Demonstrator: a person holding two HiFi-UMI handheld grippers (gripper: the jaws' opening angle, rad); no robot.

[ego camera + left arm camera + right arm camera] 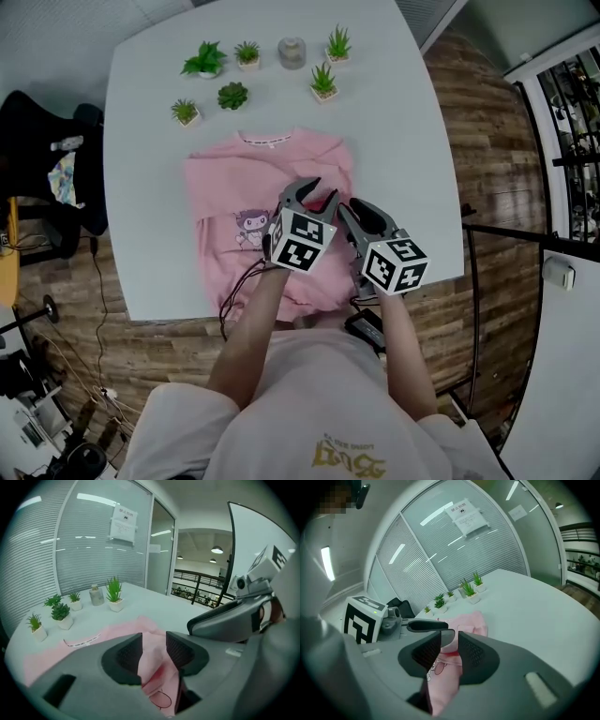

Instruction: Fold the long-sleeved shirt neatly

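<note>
The pink long-sleeved fabric shirt [239, 183] lay on the white desk [150, 187], left gripper [313, 194] and right gripper [354, 212] clamped on its 3 o'clock side. Small green potted plants [232, 95] stood beyond it at 12 o'clock.

White table [412, 159], potted plants [204, 61] (six), glass jar [292, 52]

Grey left tongs [319, 192], right tongs [351, 205]; black-white cubes [300, 241]; tee [309, 403] perhaps white.

Matt cloth shirt [246, 180], smooth table [403, 169]
</note>
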